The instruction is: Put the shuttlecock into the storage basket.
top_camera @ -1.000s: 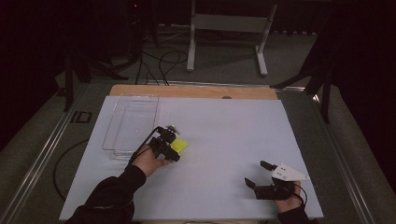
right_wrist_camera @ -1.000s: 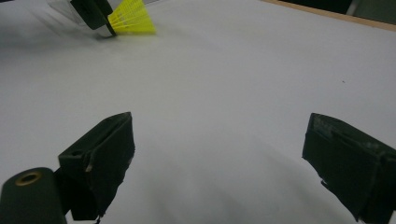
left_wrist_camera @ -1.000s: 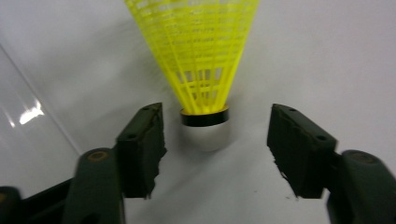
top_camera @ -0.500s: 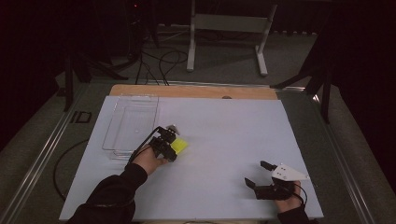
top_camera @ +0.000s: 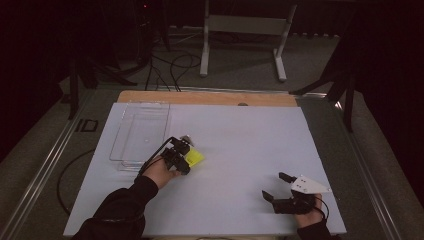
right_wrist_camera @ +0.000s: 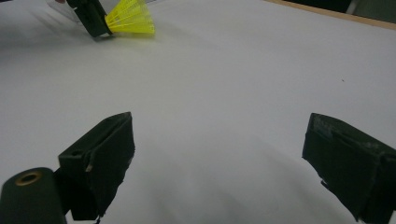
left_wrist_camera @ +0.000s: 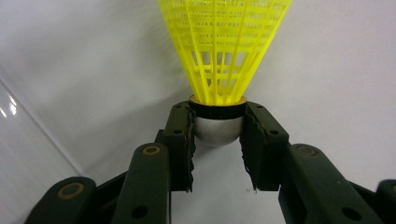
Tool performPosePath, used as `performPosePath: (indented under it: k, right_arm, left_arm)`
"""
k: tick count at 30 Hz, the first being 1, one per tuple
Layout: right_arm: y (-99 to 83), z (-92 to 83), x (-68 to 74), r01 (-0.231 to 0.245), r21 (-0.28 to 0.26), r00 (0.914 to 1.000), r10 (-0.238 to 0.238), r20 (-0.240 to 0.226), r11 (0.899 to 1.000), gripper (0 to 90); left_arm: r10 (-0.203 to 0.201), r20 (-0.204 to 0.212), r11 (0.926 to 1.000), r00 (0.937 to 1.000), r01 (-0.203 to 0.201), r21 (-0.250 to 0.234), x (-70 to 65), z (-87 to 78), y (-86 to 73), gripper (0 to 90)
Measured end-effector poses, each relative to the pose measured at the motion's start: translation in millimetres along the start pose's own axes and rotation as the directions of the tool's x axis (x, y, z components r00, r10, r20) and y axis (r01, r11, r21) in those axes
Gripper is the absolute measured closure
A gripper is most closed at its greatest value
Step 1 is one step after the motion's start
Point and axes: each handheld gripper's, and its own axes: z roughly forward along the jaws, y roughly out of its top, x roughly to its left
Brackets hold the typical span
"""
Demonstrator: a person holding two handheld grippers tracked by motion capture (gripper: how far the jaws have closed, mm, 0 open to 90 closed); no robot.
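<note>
Left tool (top_camera: 186, 159) clamped on a yellow shuttlecock (top_camera: 194, 158), left of the middle of the white table (top_camera: 240, 140), just right of a clear tray (top_camera: 141, 134). From the left gripper view, black jaws pressed on either side of the shuttlecock (left_wrist_camera: 219, 60) at its rounded silvery cap, a black band just above the cap, the yellow lattice skirt fanning up and cut off by the top edge. Whether the shuttlecock touches the table or hangs just over it: cannot tell. From the high view, cap hidden behind the tool, just a bit of yellow skirt poking out on its right; left hand (top_camera: 159, 172) and dark sleeve (top_camera: 120, 210) coming in from the bottom edge. Tray walls hard to make out, little more than faint glints and outlines against the white. Right tool (top_camera: 279, 189) low at the near right of the table, well apart from the shuttlecock, jaws spread wide with nothing between them, a grey three-cornered plate (top_camera: 309, 185) on top, right hand (top_camera: 307, 216) partly cut off at the bottom. In the right gripper view, right tool (right_wrist_camera: 219, 158) with both black jaws apart over bare table (right_wrist_camera: 224, 84), shuttlecock (right_wrist_camera: 130, 19) far off at upper left, the left tool (right_wrist_camera: 91, 17) cropped by the top edge. Beyond the table, dim floor, cables (top_camera: 172, 67) and a metal stand (top_camera: 242, 35), most detail lost in the dark.
</note>
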Motion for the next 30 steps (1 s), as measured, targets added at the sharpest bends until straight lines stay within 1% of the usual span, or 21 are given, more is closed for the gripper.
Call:
performPosePath:
  k: [2,4,6,8,11,13,14,15,16,18,20,21,22,23,24,26,28,29,30]
  right_arm:
    - [0.0,0.0,0.0,0.001,0.001,1.0,-0.001,0.001,1.0,9.4]
    - [0.0,0.0,0.0,-0.001,0.001,1.0,0.001,0.001,1.0,9.4]
    - [0.0,0.0,0.0,-0.001,0.001,1.0,0.001,0.0,1.0,9.4]
    - [0.0,0.2,0.2,-0.001,0.001,1.0,0.001,0.001,1.0,9.4]
    - [0.0,0.2,0.2,0.001,0.001,1.0,-0.001,0.001,1.0,9.3]
    - [0.0,0.2,0.0,-0.001,0.002,1.0,0.001,0.001,1.0,9.4]
    - [0.0,0.1,0.0,-0.001,0.002,1.0,0.001,0.0,1.0,9.4]
    - [0.0,0.1,0.0,-0.001,0.001,1.0,0.001,0.0,1.0,9.4]
    - [0.1,0.0,0.0,0.0,0.001,1.0,0.0,0.001,1.0,9.4]
    - [0.1,0.0,0.0,-0.001,0.0,1.0,0.001,0.001,1.0,9.4]
    - [0.1,0.0,0.1,-0.002,-0.001,1.0,0.002,0.001,1.0,9.3]
    - [0.2,-0.1,0.3,-0.003,0.0,1.0,0.003,0.002,1.0,9.4]
    - [0.2,-0.1,0.3,-0.003,0.0,1.0,0.003,0.003,1.0,9.4]
    - [0.2,-0.1,0.3,-0.003,-0.001,1.0,0.003,0.003,1.0,9.4]
    - [0.2,-0.1,0.2,-0.003,0.0,1.0,0.003,0.001,1.0,9.4]
    - [0.1,0.0,-0.1,0.0,0.0,1.0,0.0,0.002,1.0,9.4]
    - [0.1,0.0,-0.1,-0.001,-0.001,1.0,0.001,0.002,1.0,9.4]
    - [0.1,0.0,-0.1,-0.001,-0.001,1.0,0.001,0.001,1.0,9.4]
    - [0.1,0.0,0.1,-0.001,-0.001,1.0,0.001,0.002,1.0,9.4]
  left_arm:
    - [0.004,0.009,1.0,1.0,-0.004,-0.004,-0.4,-1.9,0.7,65.8]
    - [0.005,0.009,0.9999,0.9999,-0.005,-0.011,-1.2,-4.4,1.0,65.8]
    - [0.019,0.021,0.9998,0.9996,-0.019,-0.006,-2.8,-6.1,1.2,65.9]
    - [0.036,0.014,0.9993,0.9992,-0.036,0.007,-5.0,-7.4,1.1,65.9]
    - [0.047,0.014,0.9989,0.9988,-0.047,0.007,-5.8,-9.9,1.4,65.9]
    - [0.066,0.018,0.9977,0.9976,-0.067,0.009,-7.4,-15.4,2.4,65.9]
    - [0.075,0.013,0.9971,0.9971,-0.075,0.01,-9.1,-17.2,2.7,65.9]
    - [0.079,0.015,0.9968,0.9967,-0.079,0.008,-10.1,-19.1,3.1,65.9]
    - [0.088,0.025,0.996,0.9958,-0.089,0.01,-11.1,-20.7,3.6,65.9]
    - [0.105,0.023,0.9944,0.9942,-0.105,0.008,-13.7,-23.7,4.1,65.9]
    - [0.117,0.039,0.9931,0.9924,-0.117,0.006,-16.4,-26.5,4.3,65.9]
    - [0.132,0.038,0.9911,0.9905,-0.132,0.011,-18.2,-27.6,4.5,65.9]
    - [0.143,0.048,0.9896,0.9886,-0.143,0.01,-20.0,-28.7,4.5,65.9]
    - [0.145,0.05,0.9893,0.9882,-0.145,0.01,-21.2,-30.1,4.6,65.9]
    - [0.159,0.049,0.987,0.9861,-0.16,0.014,-22.6,-31.3,4.8,65.9]
    - [0.161,0.06,0.9868,0.9851,-0.162,0.008,-24.8,-34.4,5.2,65.9]
    - [0.177,0.059,0.9841,0.9825,-0.177,0.006,-27.0,-37.7,5.6,65.9]
    - [0.175,0.07,0.9843,0.982,-0.176,0.004,-27.5,-39.5,5.8,65.9]
    - [0.177,0.072,0.9841,0.9815,-0.178,0.0,-27.9,-41.4,5.9,65.9]
